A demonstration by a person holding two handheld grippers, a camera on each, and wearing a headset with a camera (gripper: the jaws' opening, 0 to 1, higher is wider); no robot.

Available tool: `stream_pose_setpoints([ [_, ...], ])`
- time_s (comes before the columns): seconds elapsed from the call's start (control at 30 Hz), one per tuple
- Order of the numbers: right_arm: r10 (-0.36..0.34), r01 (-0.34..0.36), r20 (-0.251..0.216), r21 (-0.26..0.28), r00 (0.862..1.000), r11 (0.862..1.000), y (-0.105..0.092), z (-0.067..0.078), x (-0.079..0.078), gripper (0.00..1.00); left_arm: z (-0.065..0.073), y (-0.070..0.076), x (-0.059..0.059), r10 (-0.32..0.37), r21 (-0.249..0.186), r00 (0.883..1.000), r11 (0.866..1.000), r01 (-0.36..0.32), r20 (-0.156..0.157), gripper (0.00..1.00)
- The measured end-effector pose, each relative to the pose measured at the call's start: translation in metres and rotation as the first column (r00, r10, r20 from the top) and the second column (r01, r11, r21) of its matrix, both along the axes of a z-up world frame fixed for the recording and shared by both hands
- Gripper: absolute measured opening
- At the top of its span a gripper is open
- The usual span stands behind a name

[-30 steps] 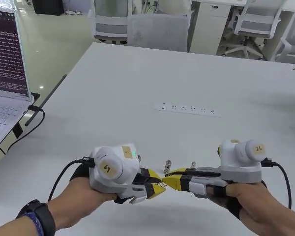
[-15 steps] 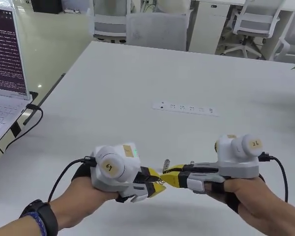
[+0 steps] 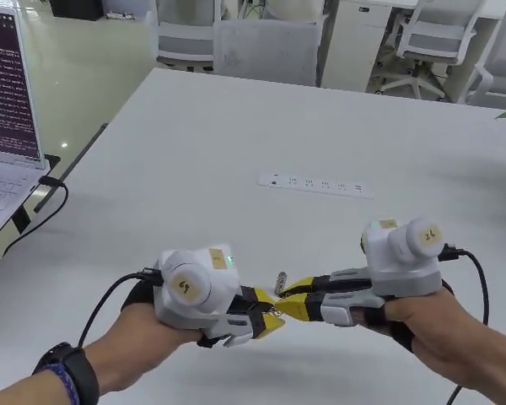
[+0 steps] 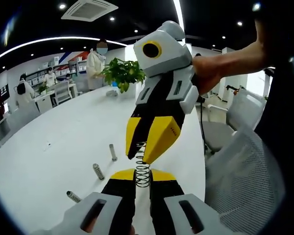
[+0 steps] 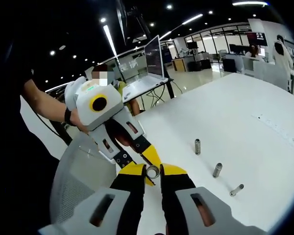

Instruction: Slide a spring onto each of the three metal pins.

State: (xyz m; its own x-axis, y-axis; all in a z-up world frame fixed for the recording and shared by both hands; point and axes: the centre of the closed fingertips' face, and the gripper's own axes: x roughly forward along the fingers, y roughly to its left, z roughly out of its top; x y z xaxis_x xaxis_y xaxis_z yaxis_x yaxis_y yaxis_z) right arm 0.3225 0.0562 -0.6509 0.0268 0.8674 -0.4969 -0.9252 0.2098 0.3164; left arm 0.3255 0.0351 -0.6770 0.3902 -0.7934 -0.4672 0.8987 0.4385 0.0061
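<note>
A small steel coil spring (image 4: 142,165) hangs over the near edge of the white table (image 3: 236,126), pinched between the left gripper (image 4: 143,176) and the right gripper (image 5: 153,171), both clenched on it. It seems light and springy, easy to flick away; better gripped gently at mid-length.

Yellow-tipped left tool (image 3: 275,318), silver spring (image 5: 153,171), white table (image 3: 236,143)

No legible text or numbers anywhere
</note>
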Motion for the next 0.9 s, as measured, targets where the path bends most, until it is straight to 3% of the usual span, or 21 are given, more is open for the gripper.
stream_pose_setpoints([
  [0.13, 0.065, -0.064, 0.032, -0.056, 0.997, 0.996, -0.003, -0.001, -0.004, 0.12, 0.006, -0.004, -0.001, -0.006, -0.022, 1.000, 1.000, 0.006, 0.005, 0.02],
  [0.27, 0.149, -0.137, 0.077, -0.142, 0.986, 0.980, -0.009, -0.003, -0.006, 0.14, 0.010, -0.007, -0.002, -0.008, -0.045, 1.000, 0.999, 0.008, 0.004, 0.02],
  [0.53, 0.221, -0.203, 0.095, -0.172, 0.971, 0.964, -0.014, 0.009, -0.008, 0.13, 0.018, -0.016, -0.005, -0.025, -0.092, 1.000, 0.995, 0.025, -0.002, 0.02],
  [0.63, 0.265, -0.242, 0.101, -0.201, 0.959, 0.949, -0.017, 0.011, -0.011, 0.12, 0.021, -0.020, -0.006, -0.035, -0.102, 0.999, 0.994, 0.035, 0.002, 0.02],
  [0.73, 0.322, -0.287, 0.110, -0.252, 0.940, 0.924, -0.023, 0.012, -0.014, 0.12, 0.024, -0.023, -0.007, -0.044, -0.120, 0.999, 0.992, 0.044, 0.007, 0.02],
  [0.9, 0.360, -0.318, 0.118, -0.276, 0.926, 0.907, -0.026, 0.017, -0.017, 0.12, 0.026, -0.027, -0.009, -0.060, -0.122, 0.998, 0.991, 0.062, 0.016, 0.02],
])
